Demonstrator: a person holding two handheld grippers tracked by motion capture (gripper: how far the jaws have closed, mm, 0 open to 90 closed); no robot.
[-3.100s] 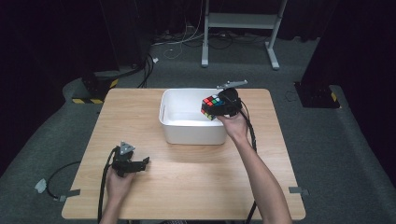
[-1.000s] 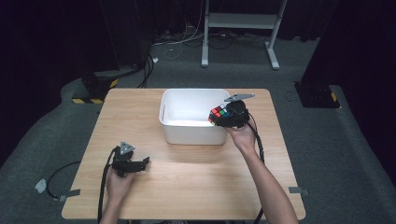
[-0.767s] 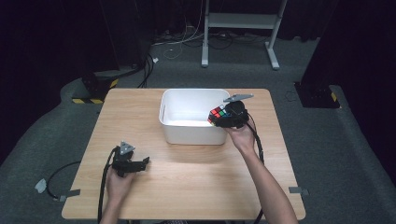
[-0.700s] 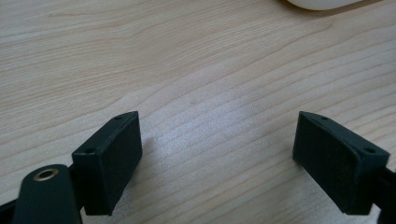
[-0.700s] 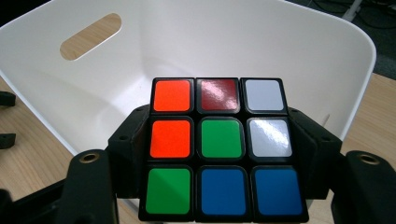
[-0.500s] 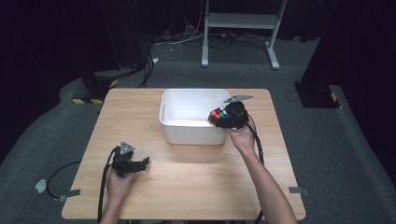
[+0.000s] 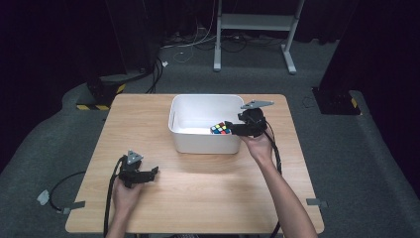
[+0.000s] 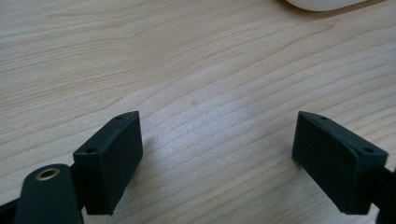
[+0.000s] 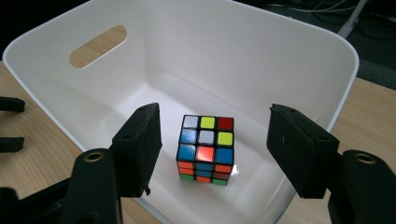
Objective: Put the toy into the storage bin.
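Observation:
A scrambled colour cube (image 7: 220, 129) (image 9: 204, 149) rests on the floor of a white bin (image 7: 198, 97) (image 9: 280, 18), near its right front corner. My right gripper (image 7: 232, 129) (image 9: 212, 140) hangs over that corner, pointing into the bin. It is open, with a clear gap on each side of the cube; its jaws have just been closing slightly and do not touch the cube. My left gripper (image 7: 154, 172) (image 8: 217, 140) rests on the wooden table (image 7: 198, 198) at the front left, open, with bare wood between its pads.
The bin stands at the back middle of the table and has a handle slot (image 9: 98, 45) in its far wall. Cables trail from both grippers off the front edge. Dark floor, cables and a metal stand's legs (image 7: 252, 22) lie beyond the table.
The cube has left my right gripper's jaws and now lies lower, on the bin floor. Both hands have stayed in place.

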